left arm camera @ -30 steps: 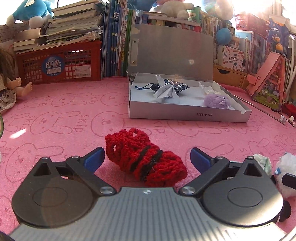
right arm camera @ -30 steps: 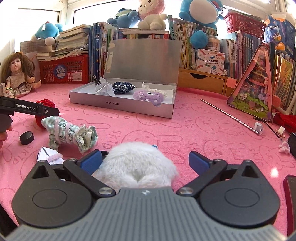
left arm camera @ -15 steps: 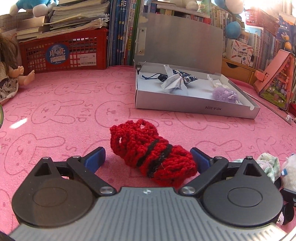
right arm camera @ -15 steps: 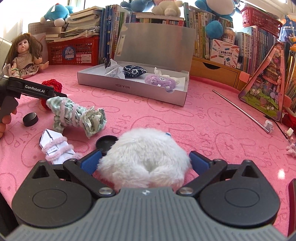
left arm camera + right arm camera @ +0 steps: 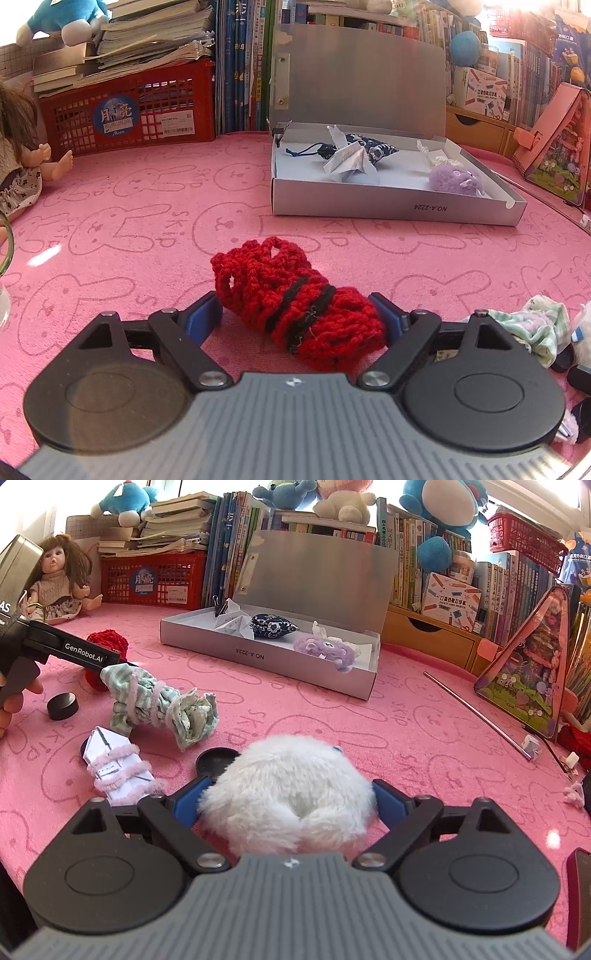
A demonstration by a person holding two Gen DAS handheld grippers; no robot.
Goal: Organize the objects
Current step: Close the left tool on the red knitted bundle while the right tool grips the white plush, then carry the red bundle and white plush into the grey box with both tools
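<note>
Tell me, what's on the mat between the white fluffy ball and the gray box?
Nothing. In the right wrist view, only bare pink mat lies between the fluffy ball and the box.

The grey box (image 5: 399, 210) reads "NO.A-2224" upside down on its front wall. The pink mat (image 5: 155, 221) repeats "SKIP", and the left gripper (image 5: 88, 653) carries "GenRobot.AI"; the red basket (image 5: 114, 118) sticker says "Moon".

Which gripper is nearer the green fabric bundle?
Left. The left gripper, straddling the red knit piece, nearly touches the green fabric bundle. The right gripper straddles the white fluffy ball, farther off.
</note>
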